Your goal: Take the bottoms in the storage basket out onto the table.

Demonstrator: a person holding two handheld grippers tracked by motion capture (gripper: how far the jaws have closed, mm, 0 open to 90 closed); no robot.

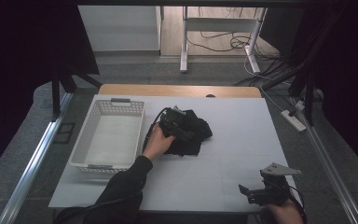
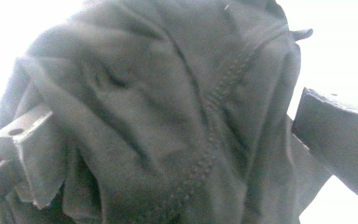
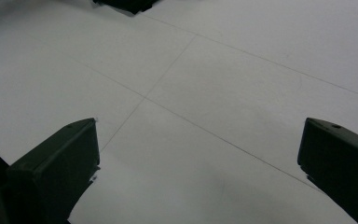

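My left gripper (image 1: 179, 122) is down on the black garment (image 1: 193, 133), which lies crumpled in a heap near the middle of the white table (image 1: 242, 140), just to the right of the white plastic basket (image 1: 109, 135). Through the left gripper view I've got dark, wrinkled fabric (image 2: 168, 116) bunched right up between my jaws, a line of stitching running down through the folds; the jaws stand wide apart, one on each flank of the heap, cloth draped over the left one, not yet pinched. My left hand (image 1: 157, 142) sits at the garment's near-left edge, sleeve trailing back toward me. The basket stands empty, its perforated walls and handle plain to see, close to the garment but apart from it. Over on my right, the right gripper (image 1: 256, 191) rests low near the table's front right corner, well apart from the cloth. Its view looks across bare white tabletop (image 3: 205, 93) crossed by faint seams, jaws spread wide with nothing between them, and a dark scrap of the garment (image 3: 126, 4) peeks in at the far top edge.
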